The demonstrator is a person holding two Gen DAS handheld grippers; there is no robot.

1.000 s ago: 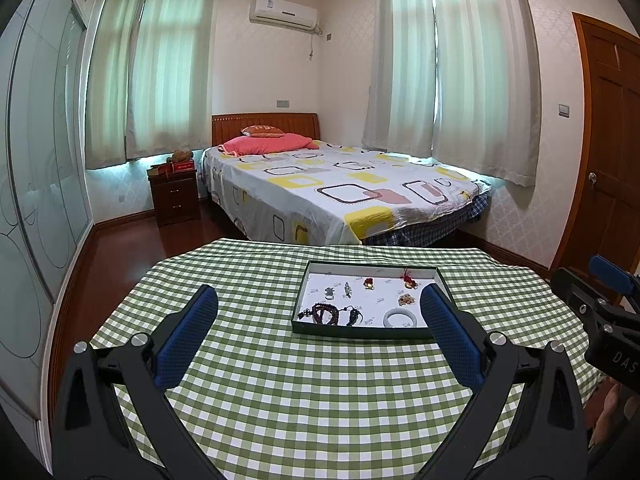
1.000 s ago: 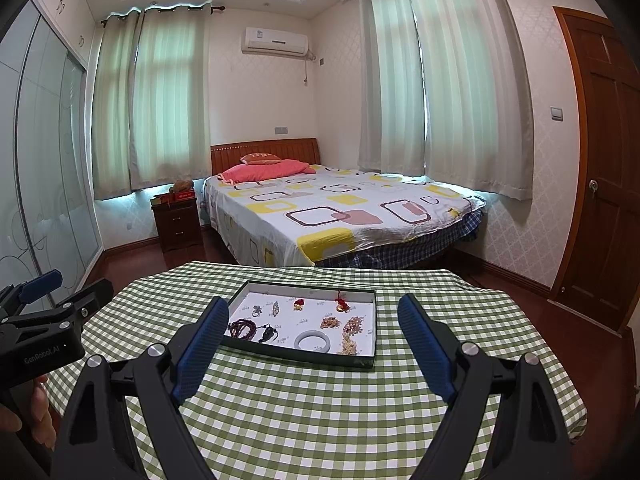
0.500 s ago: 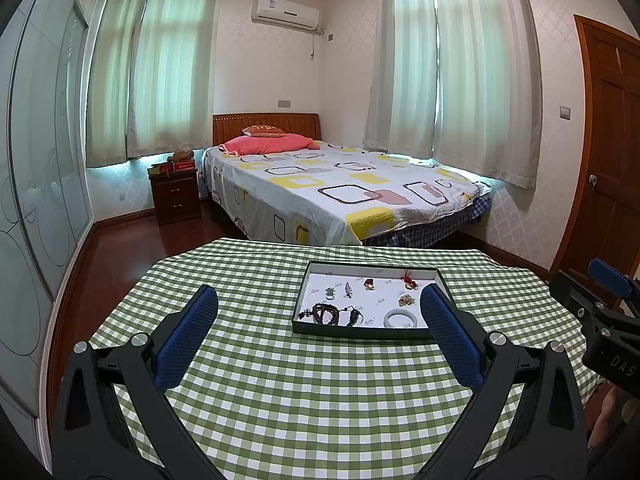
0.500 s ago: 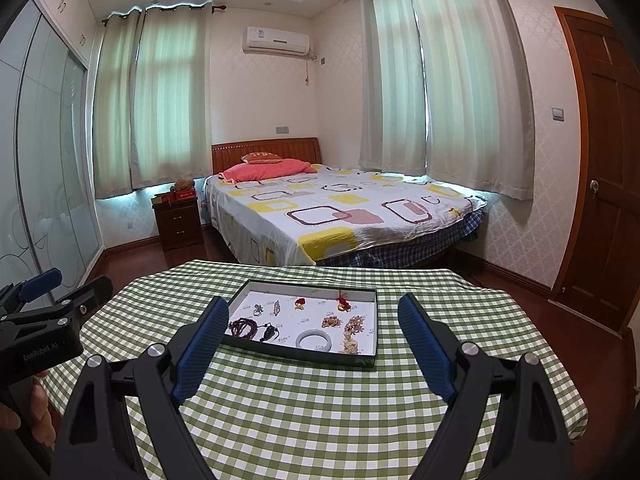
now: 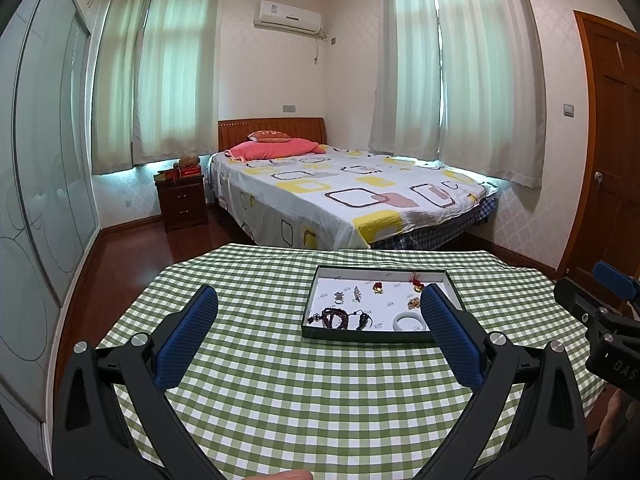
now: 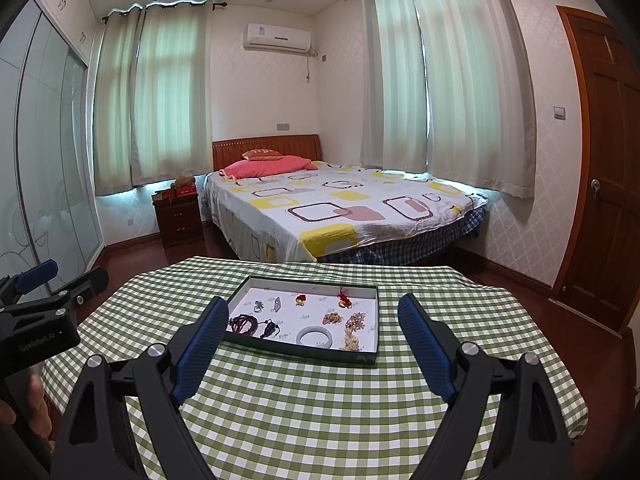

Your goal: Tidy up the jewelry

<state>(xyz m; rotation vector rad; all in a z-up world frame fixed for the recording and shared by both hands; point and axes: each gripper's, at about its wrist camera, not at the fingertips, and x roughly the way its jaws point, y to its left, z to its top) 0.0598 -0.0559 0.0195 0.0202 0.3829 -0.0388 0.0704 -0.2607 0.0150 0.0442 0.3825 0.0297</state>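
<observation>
Jewelry tray [image 6: 374, 322], 1 white bangle [image 6: 314, 336], 1 dark bead string [image 6: 242, 323], both grippers' jaws spread, empty

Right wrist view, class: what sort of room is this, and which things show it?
A home bedroom: a made bed with a pink pillow, a nightstand beside it, and curtains.

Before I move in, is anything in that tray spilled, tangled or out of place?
Nothing stands out. The tray sits flat on the table, every piece inside it; the bangle and beads lie apart. Both grippers are open and empty.
</observation>
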